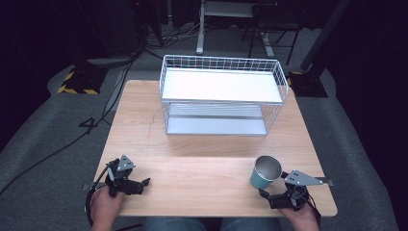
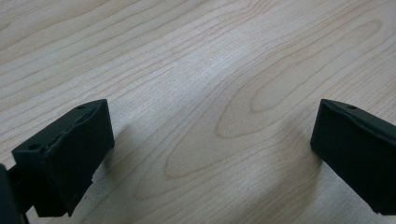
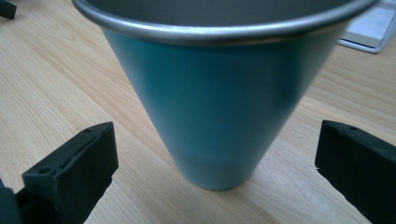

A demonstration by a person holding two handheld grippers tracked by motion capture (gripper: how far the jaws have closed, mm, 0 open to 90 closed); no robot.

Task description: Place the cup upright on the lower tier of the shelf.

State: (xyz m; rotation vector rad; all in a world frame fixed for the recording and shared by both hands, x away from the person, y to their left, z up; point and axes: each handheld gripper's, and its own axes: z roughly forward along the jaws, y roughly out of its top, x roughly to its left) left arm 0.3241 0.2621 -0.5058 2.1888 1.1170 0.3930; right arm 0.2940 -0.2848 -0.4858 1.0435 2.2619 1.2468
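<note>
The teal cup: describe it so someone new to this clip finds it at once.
On the light wooden table, look to the near right corner, in front of the white two-shelf wire rack. The teal tapered cup with a bare metal rim stands upright there between the right gripper's open jaws, the table's one loose item.

Pale wooden table top (image 1: pixel 202 168): light grain with darker oval figuring, smooth, matt to faintly satin.
Teal tapered metal cup (image 3: pixel 219 93): matt blue-green coating outside, bare grey metal at rolled rim and inside, dull sheen.
White wire rack with two flat shelves (image 1: pixel 221 96): thin coated wire grid, smooth white upper shelf, pale lower shelf with slight sheen.
Black gripper pads (image 2: pixel 65 158): matt, rubber-like or plastic, slightly rough edges.
Grey three-cornered plate (image 1: pixel 300 178): flat metal, matt.
Grey floor covering (image 1: pixel 43 159): carpet-like, rough.
</note>
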